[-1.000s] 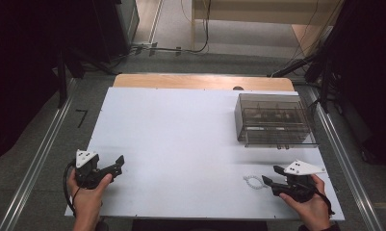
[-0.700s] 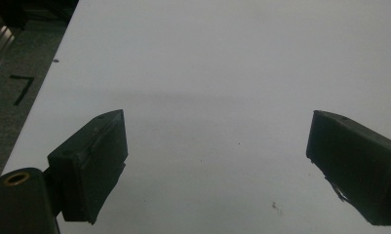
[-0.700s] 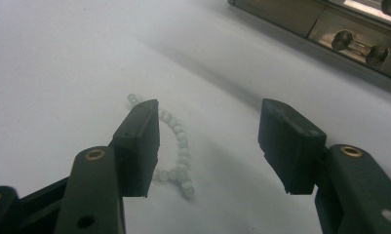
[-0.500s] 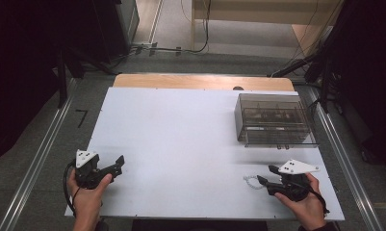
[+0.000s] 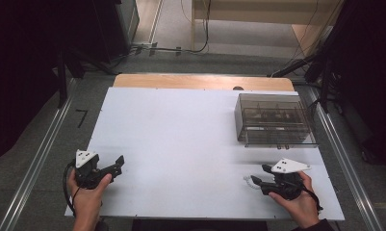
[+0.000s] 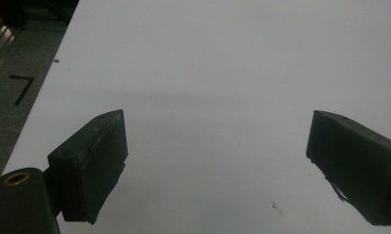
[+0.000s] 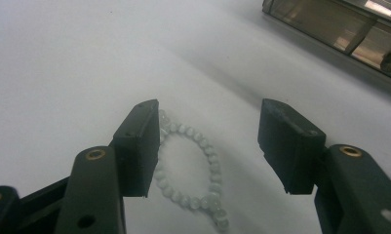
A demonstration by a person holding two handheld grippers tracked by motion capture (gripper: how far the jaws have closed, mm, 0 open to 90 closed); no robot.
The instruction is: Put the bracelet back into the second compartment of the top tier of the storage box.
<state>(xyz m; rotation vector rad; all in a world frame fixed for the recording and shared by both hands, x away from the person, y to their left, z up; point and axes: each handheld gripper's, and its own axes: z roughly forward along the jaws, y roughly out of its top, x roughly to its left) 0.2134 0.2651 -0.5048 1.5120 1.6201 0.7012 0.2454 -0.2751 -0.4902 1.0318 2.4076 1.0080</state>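
Sliding leftward, right gripper (image 7: 207,146) brings parted jaws over the limp, light bead bracelet (image 7: 190,168); pinch one strand.

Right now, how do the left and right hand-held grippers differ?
The left hand-held gripper has bare white table between its jaws; the right hand-held gripper sits over a pale bead bracelet, near the smoked plastic box. Both are open, held low near the table's front edge.

The right gripper (image 5: 256,181) has slid left and lower toward the pale bead bracelet (image 7: 193,165) — its spread jaws now reach over it.
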